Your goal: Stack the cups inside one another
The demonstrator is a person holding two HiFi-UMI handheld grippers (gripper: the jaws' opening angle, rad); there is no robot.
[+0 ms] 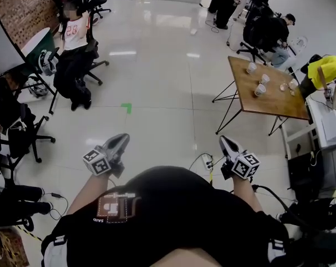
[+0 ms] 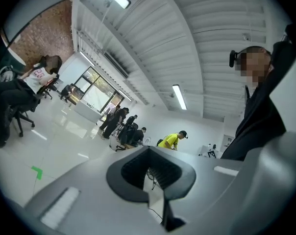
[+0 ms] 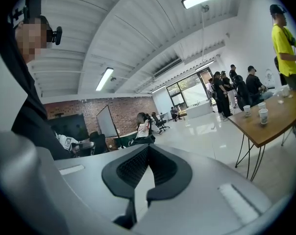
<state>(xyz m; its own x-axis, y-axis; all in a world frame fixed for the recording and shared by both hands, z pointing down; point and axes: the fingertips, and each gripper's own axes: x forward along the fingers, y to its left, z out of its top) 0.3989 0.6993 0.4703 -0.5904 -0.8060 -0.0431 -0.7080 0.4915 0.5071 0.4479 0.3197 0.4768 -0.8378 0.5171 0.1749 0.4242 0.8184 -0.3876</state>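
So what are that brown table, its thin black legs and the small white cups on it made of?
Brown table top: looks like wood or veneer, matt, warm even tone. Thin black legs: probably metal rod, given how slender they are. Small white cups: likely paper or plastic; too far off to tell.

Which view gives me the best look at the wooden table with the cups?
The head view: it sees the wooden table from above, top and cups laid out. The right gripper view catches it edge-on at the right, with a few cups. In the left gripper view I cannot make it out.
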